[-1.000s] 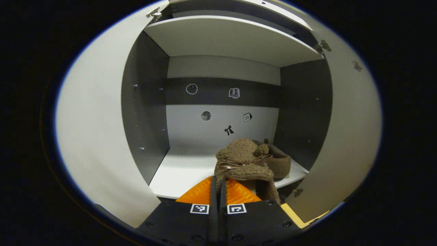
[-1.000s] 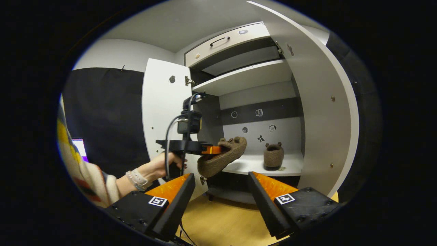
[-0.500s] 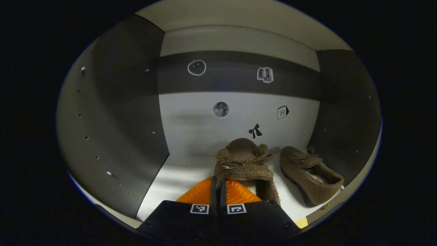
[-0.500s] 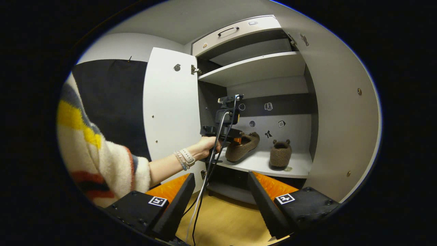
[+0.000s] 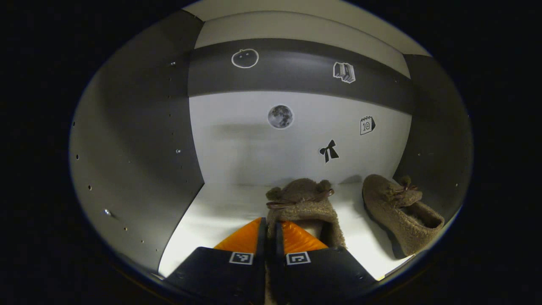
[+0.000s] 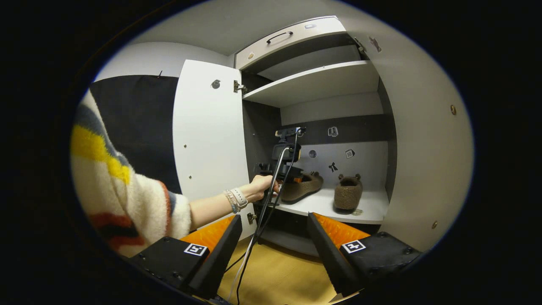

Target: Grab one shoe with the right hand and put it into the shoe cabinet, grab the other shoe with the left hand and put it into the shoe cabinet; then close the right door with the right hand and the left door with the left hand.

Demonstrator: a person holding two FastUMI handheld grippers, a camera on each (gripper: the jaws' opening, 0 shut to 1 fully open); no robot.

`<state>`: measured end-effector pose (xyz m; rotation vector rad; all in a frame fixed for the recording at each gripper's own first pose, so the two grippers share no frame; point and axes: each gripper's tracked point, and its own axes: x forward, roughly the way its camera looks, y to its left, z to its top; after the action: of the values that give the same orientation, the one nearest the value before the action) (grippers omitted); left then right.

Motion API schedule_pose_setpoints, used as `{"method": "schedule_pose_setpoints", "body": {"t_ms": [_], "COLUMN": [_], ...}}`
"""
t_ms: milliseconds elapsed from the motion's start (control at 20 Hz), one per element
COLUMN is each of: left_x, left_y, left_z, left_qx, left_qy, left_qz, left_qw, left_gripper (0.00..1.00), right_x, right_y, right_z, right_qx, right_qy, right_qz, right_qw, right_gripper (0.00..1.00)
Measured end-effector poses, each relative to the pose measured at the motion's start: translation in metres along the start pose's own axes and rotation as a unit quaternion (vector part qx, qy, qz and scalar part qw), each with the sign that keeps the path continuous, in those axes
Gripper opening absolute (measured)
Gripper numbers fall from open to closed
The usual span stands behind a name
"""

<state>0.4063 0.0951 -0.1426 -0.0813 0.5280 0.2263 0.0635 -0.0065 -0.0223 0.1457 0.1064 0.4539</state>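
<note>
**Second shoe at the shelf, not yet let go**

Right gripper view, nearest first: right gripper [image 6: 274, 237] hangs back outside the cabinet, low over the wooden floor [image 6: 279, 275]. Jaws wide apart, nothing between them.

Further in: a hand [image 6: 260, 186] in a striped sleeve [image 6: 127, 186] reaches the left gripper [image 6: 292, 173] into the shoe cabinet's lower bay. Cable trails down from it toward the floor.

Left gripper view: jaws almost together, clamped on the heel rim of the second shoe [image 5: 302, 205]. Shoe runs straight ahead of the jaws, long axis in line with them, toe with small ears and bow pointing at the back wall [image 5: 254, 148]. From the right gripper view its sole looks low over the shelf [image 5: 211, 212], perhaps touching; cannot tell which.

First shoe [image 5: 400, 212] sits on the same shelf to the right, near the right side wall, heel toward the opening. Apart from the held shoe, a strip of bare shelf between them.

Farthest: stickers on the back wall; upper shelf [image 6: 313, 82] above; left door [image 6: 207, 135] and right door [image 6: 427, 140] both swung open.

Judgement: placing of the second shoe is nearly done. The coming move turns on the shoe lying dead ahead of the left jaws: part them, then draw straight back along that axis so the heel isn't dragged out. Right gripper sits nearer the right door for closing.
</note>
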Motion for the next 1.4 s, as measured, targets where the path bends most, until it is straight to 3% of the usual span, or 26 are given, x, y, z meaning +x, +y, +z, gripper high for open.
{"method": "schedule_pose_setpoints", "body": {"t_ms": [150,250,400,450,600,750,1050,1400], "left_x": [-0.006,-0.011,-0.027,-0.033,-0.06,-0.112,-0.261,-0.425], "left_y": [0.004,0.006,0.003,0.003,0.002,-0.014,-0.036,-0.017], "left_z": [0.005,0.01,0.018,0.019,0.022,0.034,0.026,-0.013], "left_qx": [0.02,0.043,0.047,0.052,0.074,0.086,0.073,0.06], "left_qy": [-0.01,-0.023,-0.043,-0.045,-0.067,-0.12,-0.204,-0.252], "left_qz": [0.005,0.011,0.002,0.0,-0.002,-0.03,-0.101,-0.178], "left_qw": [1.0,0.999,0.998,0.998,0.995,0.989,0.971,0.949], "left_gripper": [0.28,0.47,0.92,0.97,0.97,0.97,1.0,0.96], "right_x": [0.003,0.004,0.005,0.005,0.004,-0.001,-0.02,-0.081], "right_y": [0.003,0.003,0.005,0.007,0.012,0.017,0.011,0.013], "right_z": [0.001,0.001,0.003,0.004,0.009,0.014,0.026,0.069], "right_qx": [0.0,0.0,0.004,0.005,0.0,-0.007,-0.035,-0.026], "right_qy": [-0.002,-0.002,-0.005,-0.007,-0.015,-0.023,-0.034,-0.094], "right_qz": [0.004,0.005,0.003,0.003,-0.002,-0.012,-0.064,-0.117], "right_qw": [1.0,1.0,1.0,1.0,1.0,1.0,0.997,0.988], "right_gripper": [0.99,0.99,0.99,0.99,0.99,0.99,0.99,0.99]}}
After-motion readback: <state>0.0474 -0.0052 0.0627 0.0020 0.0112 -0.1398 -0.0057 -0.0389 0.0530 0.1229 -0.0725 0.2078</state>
